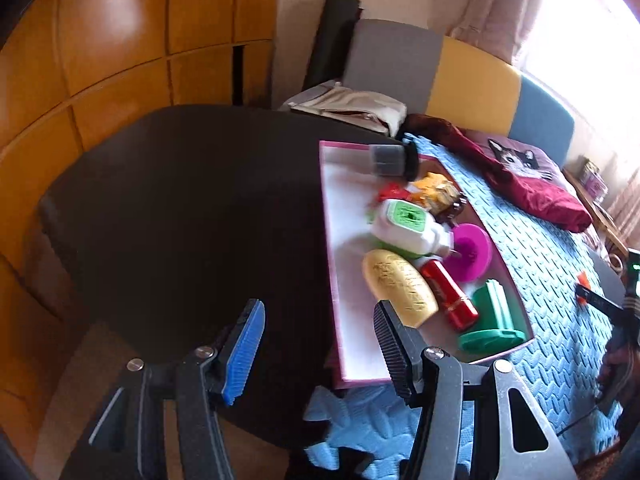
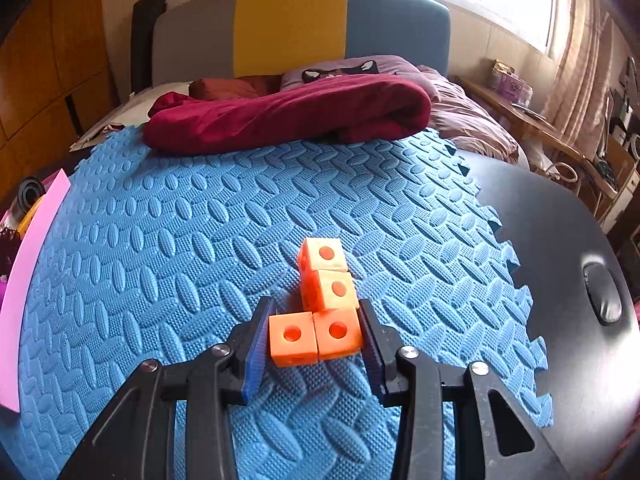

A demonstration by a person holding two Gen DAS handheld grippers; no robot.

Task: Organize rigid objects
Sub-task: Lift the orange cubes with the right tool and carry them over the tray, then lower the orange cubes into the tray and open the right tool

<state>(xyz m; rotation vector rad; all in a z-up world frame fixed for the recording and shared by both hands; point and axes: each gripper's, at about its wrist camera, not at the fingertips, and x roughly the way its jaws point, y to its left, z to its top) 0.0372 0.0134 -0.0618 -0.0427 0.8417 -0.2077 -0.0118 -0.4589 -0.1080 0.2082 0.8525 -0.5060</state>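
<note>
My left gripper (image 1: 319, 312) is open and empty over the dark tabletop (image 1: 192, 208), just left of the pink-rimmed tray (image 1: 344, 200). The tray holds a yellow oval bottle (image 1: 400, 288), a red cylinder (image 1: 450, 300), a green plastic piece (image 1: 494, 320), a white bottle with a green label (image 1: 404, 224), a magenta disc (image 1: 470, 252) and a dark grey jar (image 1: 394, 160). My right gripper (image 2: 316, 308) is shut on an orange chain of linked cubes (image 2: 316, 338) over the blue foam mat (image 2: 180, 280). I cannot tell whether the chain touches the mat.
A maroon blanket (image 2: 288, 116) lies across the mat's far edge, in front of the grey, yellow and blue headboard (image 2: 292, 28). The tray's pink edge (image 2: 24, 280) borders the mat on the left. Dark table (image 2: 560, 280) lies to the right. Wooden cabinets (image 1: 100, 60) stand behind.
</note>
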